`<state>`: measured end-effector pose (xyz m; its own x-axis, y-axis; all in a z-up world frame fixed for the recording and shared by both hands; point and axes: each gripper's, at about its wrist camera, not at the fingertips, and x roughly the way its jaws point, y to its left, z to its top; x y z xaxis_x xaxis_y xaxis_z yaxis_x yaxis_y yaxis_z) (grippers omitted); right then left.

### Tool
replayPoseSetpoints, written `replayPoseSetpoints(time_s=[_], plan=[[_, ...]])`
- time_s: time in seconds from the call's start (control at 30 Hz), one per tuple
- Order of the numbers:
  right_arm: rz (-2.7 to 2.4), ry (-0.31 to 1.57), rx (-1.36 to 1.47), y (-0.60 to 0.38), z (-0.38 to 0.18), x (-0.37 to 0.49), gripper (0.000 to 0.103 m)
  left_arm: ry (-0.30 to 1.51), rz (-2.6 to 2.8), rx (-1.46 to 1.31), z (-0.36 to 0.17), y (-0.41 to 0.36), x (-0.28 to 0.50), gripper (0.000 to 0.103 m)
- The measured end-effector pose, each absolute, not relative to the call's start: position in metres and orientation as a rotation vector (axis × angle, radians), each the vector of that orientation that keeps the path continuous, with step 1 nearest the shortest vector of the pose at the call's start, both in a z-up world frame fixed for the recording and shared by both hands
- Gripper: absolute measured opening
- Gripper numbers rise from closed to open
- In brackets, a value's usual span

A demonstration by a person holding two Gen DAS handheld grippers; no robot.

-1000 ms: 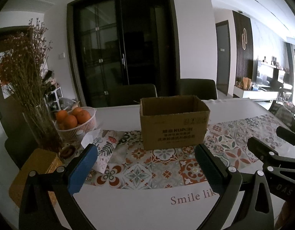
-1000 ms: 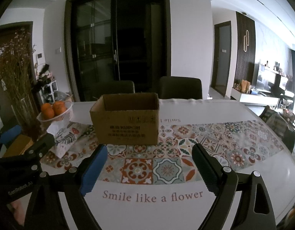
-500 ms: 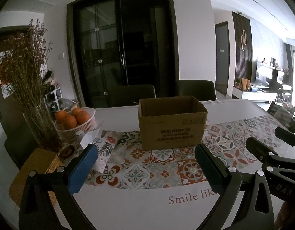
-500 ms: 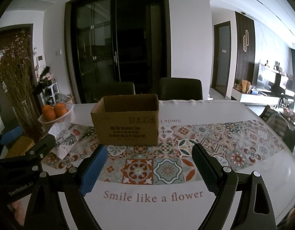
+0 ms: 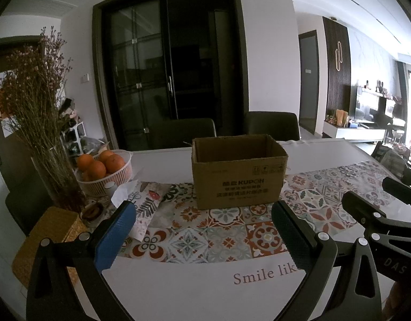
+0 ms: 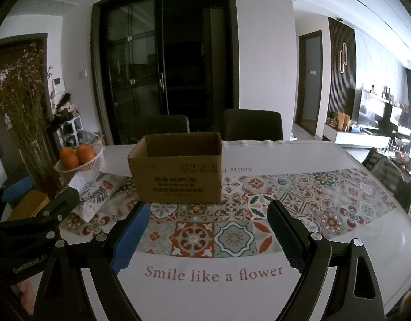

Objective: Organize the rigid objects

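Note:
An open brown cardboard box (image 5: 238, 172) stands on the patterned tablecloth (image 5: 218, 238), also seen in the right wrist view (image 6: 178, 171). Its inside is hidden from here. My left gripper (image 5: 205, 227) is open and empty, held above the table's near part, short of the box. My right gripper (image 6: 208, 226) is open and empty, also short of the box. The right gripper's fingers (image 5: 365, 214) show at the right edge of the left wrist view. The left gripper's fingers (image 6: 58, 203) show at the left of the right wrist view.
A white basket of oranges (image 5: 103, 171), a vase of dried flowers (image 5: 45, 139), a patterned tissue pouch (image 5: 143, 206) and a woven yellow box (image 5: 45, 240) stand at the left. Two dark chairs (image 5: 272, 125) stand behind the table. The table's right edge (image 6: 398, 214) curves away.
Both views have shifted slightly; the box sits a little further left in the left wrist view. Both grippers stay open and empty.

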<state>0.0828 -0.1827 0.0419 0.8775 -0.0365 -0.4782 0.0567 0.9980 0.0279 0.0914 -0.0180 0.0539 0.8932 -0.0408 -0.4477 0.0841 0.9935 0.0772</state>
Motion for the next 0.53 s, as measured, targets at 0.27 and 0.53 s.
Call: replayPoseSetpoints(time_s=[0.27, 0.53], plan=[[-0.052, 0.499, 0.041, -0.183, 0.0422, 0.082, 0.09, 0.461, -0.064, 0.096, 0.0541, -0.0185, 0.0911, 0.103], [-0.052, 0.497, 0.041, -0.1829, 0.0418, 0.0821, 0.09, 0.463, -0.067, 0.095, 0.0536, -0.019, 0.0892, 0.103]])
